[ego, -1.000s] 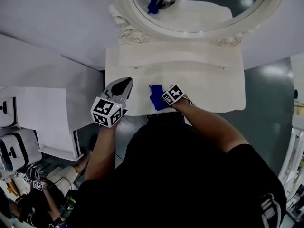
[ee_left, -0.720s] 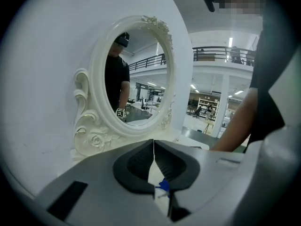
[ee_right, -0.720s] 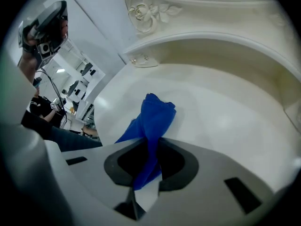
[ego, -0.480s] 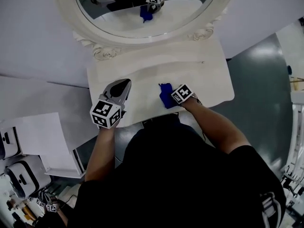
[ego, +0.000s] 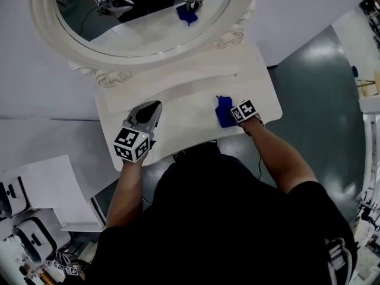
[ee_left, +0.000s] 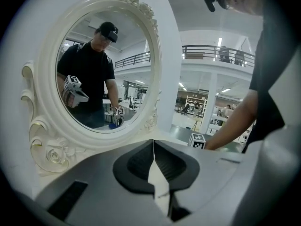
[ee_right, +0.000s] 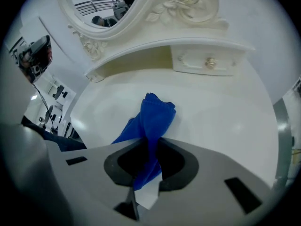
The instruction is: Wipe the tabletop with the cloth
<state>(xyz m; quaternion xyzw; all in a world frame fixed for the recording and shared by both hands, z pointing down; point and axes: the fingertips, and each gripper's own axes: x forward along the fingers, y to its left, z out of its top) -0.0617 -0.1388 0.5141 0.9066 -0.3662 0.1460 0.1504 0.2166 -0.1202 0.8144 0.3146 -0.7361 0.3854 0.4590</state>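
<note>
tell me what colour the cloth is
Blue; the cloth shows best in the right gripper view.

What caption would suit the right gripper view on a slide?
Right gripper clamps a blue cloth over the white tabletop.

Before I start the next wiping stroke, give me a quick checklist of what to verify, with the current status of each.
1. Grip on the cloth: the right gripper is shut on the blue cloth: ok.
2. Cloth contact: the cloth's free end lies on the white tabletop: ok.
3. Left gripper out of the way: it is shut on nothing, sits over the tabletop's left part and is apart from the cloth: ok.
4. Room to the right: the cloth sits near the right front edge, so the next stroke should probably go leftward: not ok.
5. Dirt left on the tabletop: cannot tell.
</note>
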